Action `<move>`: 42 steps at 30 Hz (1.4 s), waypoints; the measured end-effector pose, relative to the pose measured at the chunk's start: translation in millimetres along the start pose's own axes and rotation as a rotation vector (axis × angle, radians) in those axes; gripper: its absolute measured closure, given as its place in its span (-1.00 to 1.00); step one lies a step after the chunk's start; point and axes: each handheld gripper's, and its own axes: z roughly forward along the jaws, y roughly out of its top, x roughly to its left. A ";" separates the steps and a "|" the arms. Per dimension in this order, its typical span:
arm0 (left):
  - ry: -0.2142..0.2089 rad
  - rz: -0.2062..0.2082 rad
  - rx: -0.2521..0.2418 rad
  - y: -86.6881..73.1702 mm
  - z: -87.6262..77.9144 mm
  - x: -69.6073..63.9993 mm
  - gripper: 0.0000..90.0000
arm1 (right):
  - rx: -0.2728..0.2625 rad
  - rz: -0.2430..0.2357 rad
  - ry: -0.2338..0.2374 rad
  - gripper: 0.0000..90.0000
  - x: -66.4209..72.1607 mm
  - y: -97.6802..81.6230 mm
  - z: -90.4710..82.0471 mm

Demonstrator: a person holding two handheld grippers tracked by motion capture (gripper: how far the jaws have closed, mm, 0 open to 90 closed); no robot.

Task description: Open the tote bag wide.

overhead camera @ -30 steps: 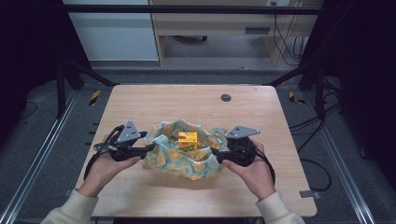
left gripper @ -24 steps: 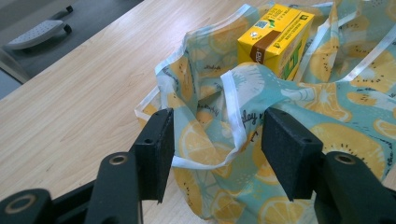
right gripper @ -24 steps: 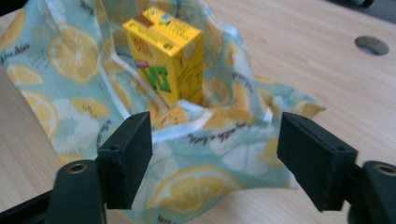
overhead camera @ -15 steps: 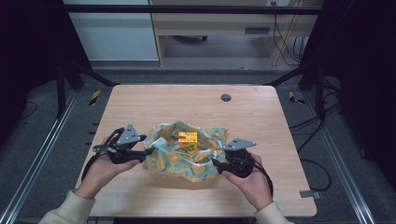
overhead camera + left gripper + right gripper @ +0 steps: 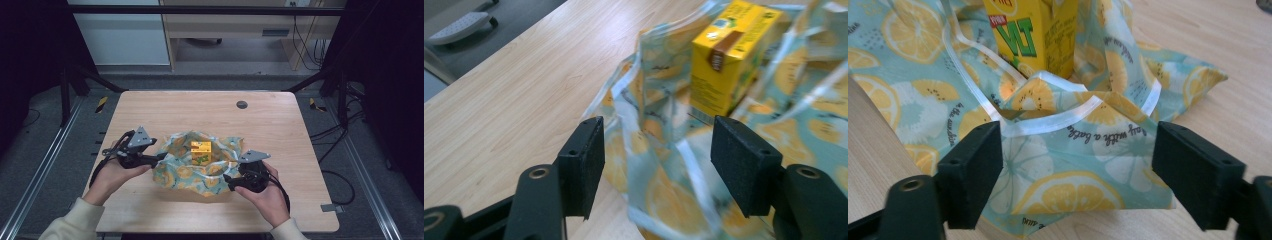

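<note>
wooden table (image 5: 165, 107), dark grommet (image 5: 242, 104)

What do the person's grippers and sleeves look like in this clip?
Both the left gripper and right gripper are black, each topped by a grey three-cornered plate and trailing a black cable. Their jaws are flat rectangular black blocks on arms with brass-coloured rivets. The person wears cream sleeves.

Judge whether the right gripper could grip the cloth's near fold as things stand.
Probably yes: the right gripper is open, and the lemon-print cloth lies folded between its fingers with nothing in front.
</note>
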 end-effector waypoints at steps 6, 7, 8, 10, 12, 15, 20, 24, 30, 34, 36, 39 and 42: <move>0.008 -0.038 0.050 -3.6 36.2 11.4 -0.15 | 0.042 0.026 0.020 -0.59 -2.6 -9.6 12.1; 0.005 -0.041 0.060 -5.3 40.8 12.6 -0.13 | 0.052 0.026 0.027 -0.54 -2.5 -11.5 14.7; 0.001 -0.046 0.070 -6.9 44.8 13.5 -0.11 | 0.064 0.024 0.027 -0.51 -2.1 -13.3 17.3; -0.009 -0.054 0.083 -9.7 51.5 14.1 -0.04 | 0.080 0.027 0.034 -0.36 -1.0 -16.7 22.5; -0.020 -0.051 0.107 -12.0 56.8 14.2 0.06 | 0.097 0.022 0.041 -0.21 -0.3 -19.8 27.8; -0.039 -0.046 0.134 -14.0 61.6 14.3 0.30 | 0.120 0.012 0.049 0.15 1.5 -22.7 33.2; -0.064 -0.046 0.153 -12.6 64.1 12.9 0.73 | 0.135 -0.023 0.067 0.64 2.1 -23.4 37.5; -0.046 -0.041 0.132 -7.4 59.3 12.5 0.90 | 0.119 -0.041 0.064 0.92 -3.5 -21.2 34.8; 0.006 -0.059 0.111 -6.6 52.8 20.7 0.95 | 0.091 -0.034 0.031 0.99 -21.4 -19.8 18.7; 0.013 -0.069 0.127 -14.0 58.5 23.3 0.96 | 0.114 -0.034 0.025 0.99 -27.5 -27.7 19.1; 0.011 -0.074 0.137 -18.0 62.5 23.6 0.96 | 0.122 -0.031 0.027 0.99 -29.0 -31.8 21.4; 0.011 -0.074 0.155 -23.4 68.0 23.1 0.96 | 0.142 -0.027 0.030 1.00 -29.9 -36.4 24.9; 0.014 -0.077 0.167 -27.9 71.3 23.8 0.96 | 0.157 -0.035 0.030 1.00 -29.6 -39.1 26.6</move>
